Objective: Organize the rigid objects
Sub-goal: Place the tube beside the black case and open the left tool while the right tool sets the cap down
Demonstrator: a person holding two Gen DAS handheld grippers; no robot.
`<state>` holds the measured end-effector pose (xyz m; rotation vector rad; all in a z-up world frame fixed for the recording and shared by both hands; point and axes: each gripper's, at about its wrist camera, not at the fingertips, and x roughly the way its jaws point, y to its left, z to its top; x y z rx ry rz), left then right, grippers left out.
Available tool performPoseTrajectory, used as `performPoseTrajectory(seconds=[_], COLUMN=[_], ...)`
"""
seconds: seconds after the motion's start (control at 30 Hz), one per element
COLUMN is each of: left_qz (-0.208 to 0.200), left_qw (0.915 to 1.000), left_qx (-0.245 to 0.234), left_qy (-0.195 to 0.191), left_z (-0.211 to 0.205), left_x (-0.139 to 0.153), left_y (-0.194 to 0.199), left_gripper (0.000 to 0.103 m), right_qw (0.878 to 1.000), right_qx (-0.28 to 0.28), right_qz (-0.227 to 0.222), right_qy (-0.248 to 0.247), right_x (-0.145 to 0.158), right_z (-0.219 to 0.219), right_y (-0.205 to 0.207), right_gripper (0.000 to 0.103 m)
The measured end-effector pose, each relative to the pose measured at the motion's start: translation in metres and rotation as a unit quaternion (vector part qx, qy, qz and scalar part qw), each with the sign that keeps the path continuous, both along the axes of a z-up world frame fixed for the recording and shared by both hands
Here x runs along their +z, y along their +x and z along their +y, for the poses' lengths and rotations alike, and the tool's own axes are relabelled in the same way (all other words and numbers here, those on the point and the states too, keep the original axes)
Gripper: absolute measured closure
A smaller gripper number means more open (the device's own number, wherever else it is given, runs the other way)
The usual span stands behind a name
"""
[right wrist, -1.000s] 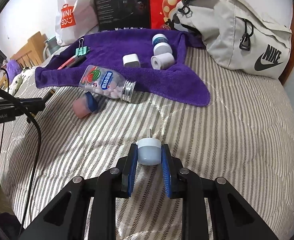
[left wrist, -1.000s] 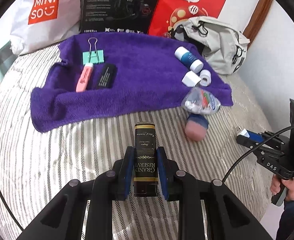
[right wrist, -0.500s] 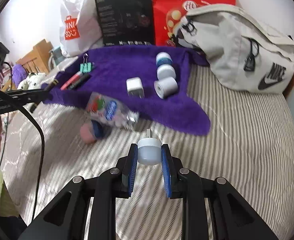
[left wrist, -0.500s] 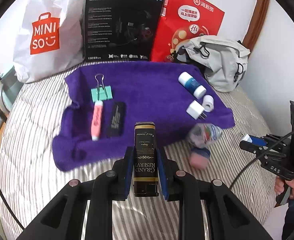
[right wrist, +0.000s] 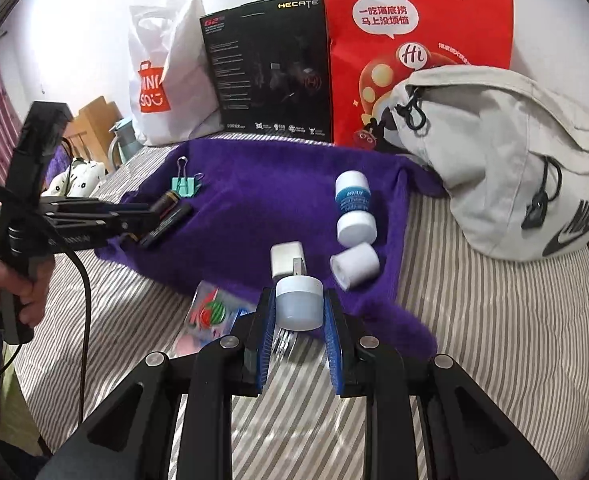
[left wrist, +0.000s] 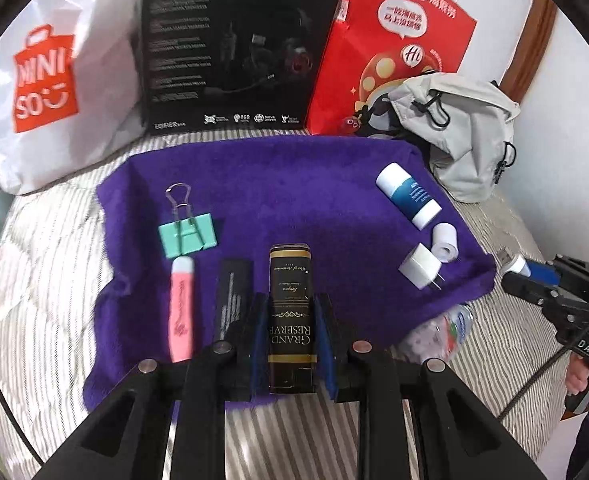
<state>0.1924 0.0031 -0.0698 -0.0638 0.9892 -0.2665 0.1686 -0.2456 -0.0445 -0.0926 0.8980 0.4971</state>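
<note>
My left gripper (left wrist: 291,312) is shut on a black and gold "Grand Reserve" box (left wrist: 290,280), held over the near edge of the purple towel (left wrist: 294,196). On the towel lie a green binder clip (left wrist: 187,236), a pink marker (left wrist: 181,312), a black stick (left wrist: 232,300), a white and blue bottle (left wrist: 408,194), a white roll (left wrist: 445,242) and a white charger plug (left wrist: 420,268). My right gripper (right wrist: 298,312) is shut on a small white USB light (right wrist: 298,302) above the towel's front corner (right wrist: 394,320). A candy bottle (right wrist: 210,312) lies just below it on the bed.
Against the wall stand a white Miniso bag (left wrist: 50,92), a black Hecate box (left wrist: 234,52) and a red paper bag (left wrist: 390,48). A grey Nike bag (right wrist: 506,168) lies at the right of the striped bed cover (right wrist: 494,320). A hand (right wrist: 10,284) grips the left tool.
Both grippers have moved forward over the towel's near edge, each still holding its object. The candy bottle now lies close under the right gripper.
</note>
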Motion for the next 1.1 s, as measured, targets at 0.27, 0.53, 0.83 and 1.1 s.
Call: performPoseTrajectory(seconds=[0.27, 0.53, 0.83, 1.1], left_qz=[0.026, 0.023, 0.024, 0.043], left_qw=[0.9995, 0.9989, 0.9986, 0.9981], left_qx=[-0.005, -0.018, -0.023, -0.032], left_qy=[0.017, 0.037, 0.041, 0.029], left_z=[-0.007, -0.015, -0.015, -0.016], left_x=[-0.028, -0.039, -0.039, -0.036], left_y=[0.030, 0.036, 0.037, 0.034], left_gripper=[0.081, 0.081, 0.080, 0.063], right_qw=[1.000, 1.000, 1.000, 1.000], right_qx=[-0.005, 0.005, 0.015, 0.018], right_qz=[0.002, 0.003, 0.003, 0.001], right_qy=[0.001, -0.003, -0.005, 0.001], right_x=[-0.003, -0.012, -0.014, -0.012], right_z=[0.001, 0.010, 0.018, 0.020], right_y=[0.025, 0.045, 0.056, 0.064], right_gripper=[0.079, 0.079, 0.079, 0.079])
